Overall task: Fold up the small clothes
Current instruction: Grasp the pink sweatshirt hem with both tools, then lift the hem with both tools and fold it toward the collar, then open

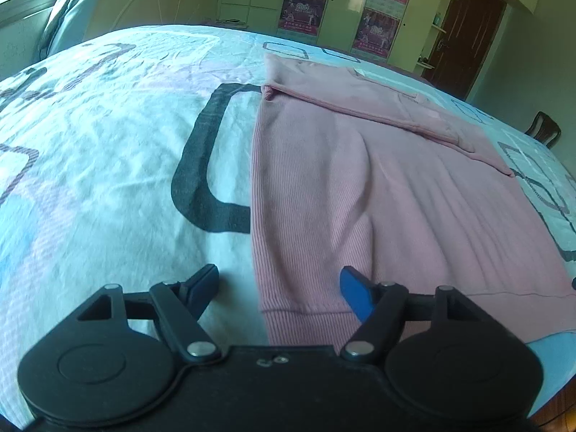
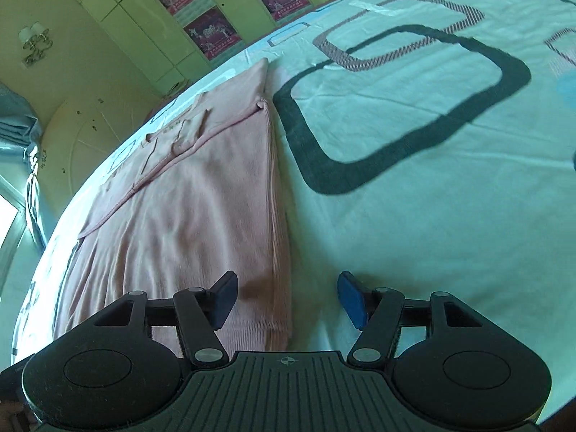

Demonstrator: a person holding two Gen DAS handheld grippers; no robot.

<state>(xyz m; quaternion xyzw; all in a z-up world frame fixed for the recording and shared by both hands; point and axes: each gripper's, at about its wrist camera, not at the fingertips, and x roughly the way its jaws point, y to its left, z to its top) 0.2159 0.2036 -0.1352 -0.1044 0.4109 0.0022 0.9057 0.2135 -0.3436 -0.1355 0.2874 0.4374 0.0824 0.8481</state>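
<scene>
A pink ribbed garment (image 1: pixel 360 187) lies flat on the patterned bedsheet (image 1: pixel 108 151), with its sides folded in and a sleeve laid slanting across its far part. In the left wrist view my left gripper (image 1: pixel 279 293) hovers open over the garment's near left hem corner, its pads clear of the cloth. In the right wrist view the same garment (image 2: pixel 187 208) stretches away at the left. My right gripper (image 2: pixel 288 297) stands open over the near right hem corner, the garment's folded edge running between its fingers, nothing pinched.
The bedsheet (image 2: pixel 432 198) with dark rounded-square prints spreads wide on both sides of the garment. A pillow (image 1: pixel 68 18) leans at the far left. Wardrobe doors with posters (image 1: pixel 306 7), a brown door (image 1: pixel 464 32) and a dark chair (image 1: pixel 545 129) lie beyond the bed.
</scene>
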